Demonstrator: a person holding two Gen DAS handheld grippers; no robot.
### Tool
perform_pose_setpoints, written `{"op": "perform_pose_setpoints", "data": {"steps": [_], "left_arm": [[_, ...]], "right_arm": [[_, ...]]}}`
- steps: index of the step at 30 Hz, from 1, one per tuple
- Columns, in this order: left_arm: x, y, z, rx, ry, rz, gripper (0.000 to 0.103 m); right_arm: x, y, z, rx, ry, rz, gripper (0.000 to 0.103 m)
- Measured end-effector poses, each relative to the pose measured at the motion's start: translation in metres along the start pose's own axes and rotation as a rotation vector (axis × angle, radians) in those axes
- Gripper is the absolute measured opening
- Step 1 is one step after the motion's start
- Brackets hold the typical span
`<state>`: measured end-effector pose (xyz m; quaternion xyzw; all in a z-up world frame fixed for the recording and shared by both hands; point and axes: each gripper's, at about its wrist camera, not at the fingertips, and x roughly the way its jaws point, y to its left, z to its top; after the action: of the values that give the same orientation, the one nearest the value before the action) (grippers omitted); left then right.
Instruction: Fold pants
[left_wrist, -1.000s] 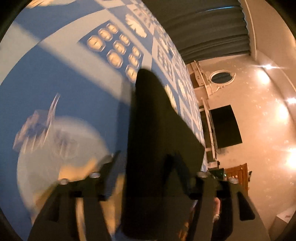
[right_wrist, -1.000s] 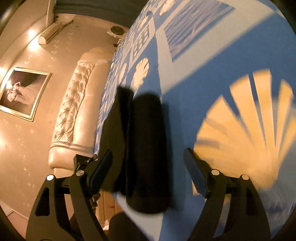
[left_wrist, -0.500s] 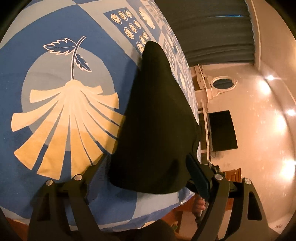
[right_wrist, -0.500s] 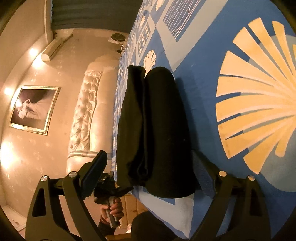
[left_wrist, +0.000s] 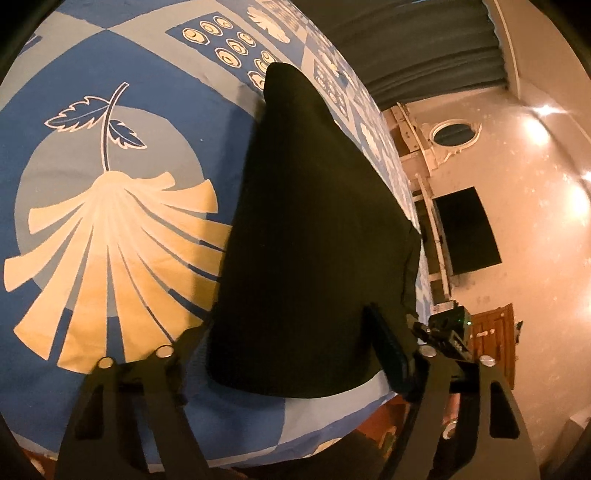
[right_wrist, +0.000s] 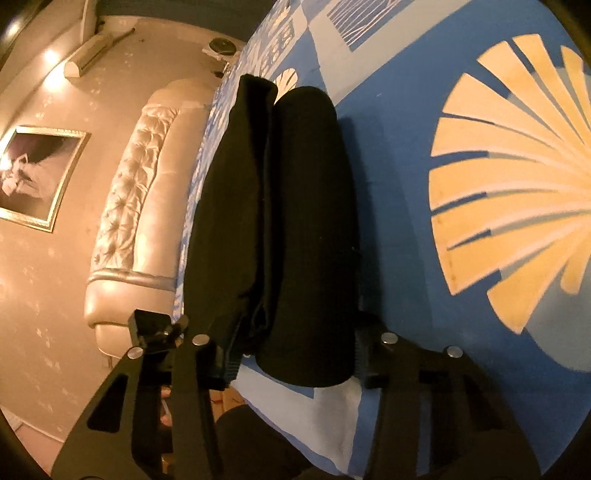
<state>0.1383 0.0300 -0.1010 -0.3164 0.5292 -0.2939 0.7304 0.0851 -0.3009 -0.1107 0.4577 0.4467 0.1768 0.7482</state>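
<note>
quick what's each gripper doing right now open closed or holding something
Left gripper: open, fingers on either side of the pants, not clamping them.
Right gripper: open, straddling the folded pants, not gripping.

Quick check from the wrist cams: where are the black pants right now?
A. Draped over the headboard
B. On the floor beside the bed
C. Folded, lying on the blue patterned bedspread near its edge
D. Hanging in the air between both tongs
C: the pants lie in a folded stack on the bedspread near its edge, with the left tongs and right tongs open around them.
</note>
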Motion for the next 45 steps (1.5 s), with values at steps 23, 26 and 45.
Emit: {"op": "perform_pose_setpoints", "data": {"steps": [23,26,45], "left_arm": [[-0.01,-0.002,0.0,-0.001,-0.012,0.011,0.048],[-0.01,-0.003,0.0,-0.002,-0.01,0.01,0.048],[-0.006,-0.01,0.0,0.014,-0.006,0.022,0.049]], "right_arm": [[-0.017,-0.001,-0.005,0.0,-0.031,0.079,0.033],[-0.016,0.001,-0.005,0.0,-0.028,0.078,0.033],[-0.015,-0.01,-0.004,0.024,-0.017,0.09,0.033]]}}
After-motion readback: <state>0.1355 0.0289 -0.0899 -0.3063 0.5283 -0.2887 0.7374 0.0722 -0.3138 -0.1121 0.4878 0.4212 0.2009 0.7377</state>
